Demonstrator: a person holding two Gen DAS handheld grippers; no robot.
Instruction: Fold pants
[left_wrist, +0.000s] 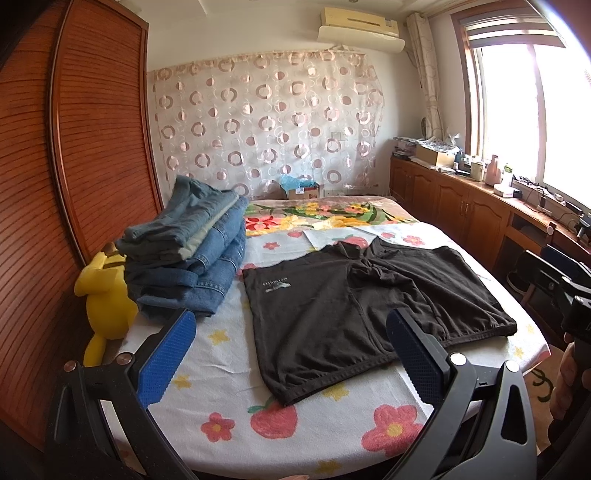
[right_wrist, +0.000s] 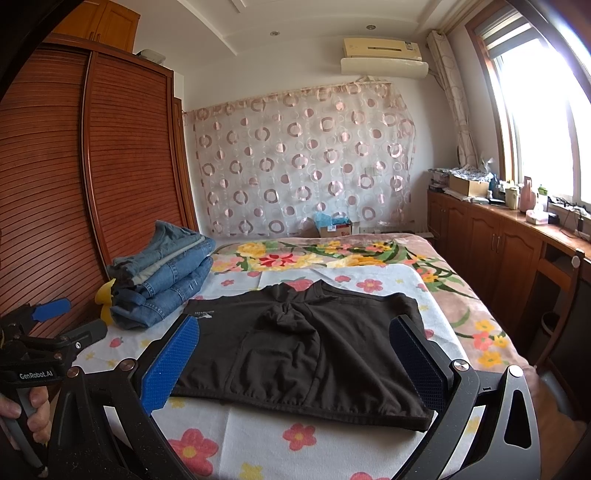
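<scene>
Dark brown shorts (left_wrist: 354, 310) lie spread flat on the flowered bed sheet (left_wrist: 236, 406), waistband toward me, legs pointing away. They also show in the right wrist view (right_wrist: 306, 354). My left gripper (left_wrist: 291, 354) is open and empty, held above the near left part of the shorts. My right gripper (right_wrist: 295, 365) is open and empty, held above the waistband. The left gripper also shows at the left edge of the right wrist view (right_wrist: 51, 314). The right gripper's body shows at the right edge of the left wrist view (left_wrist: 569, 291).
A stack of folded jeans (left_wrist: 192, 251) sits on the bed to the left of the shorts, with a yellow plush toy (left_wrist: 107, 299) beside it. A wooden wardrobe (left_wrist: 74, 147) stands on the left. Low cabinets (left_wrist: 461, 206) with clutter run along the right under the window.
</scene>
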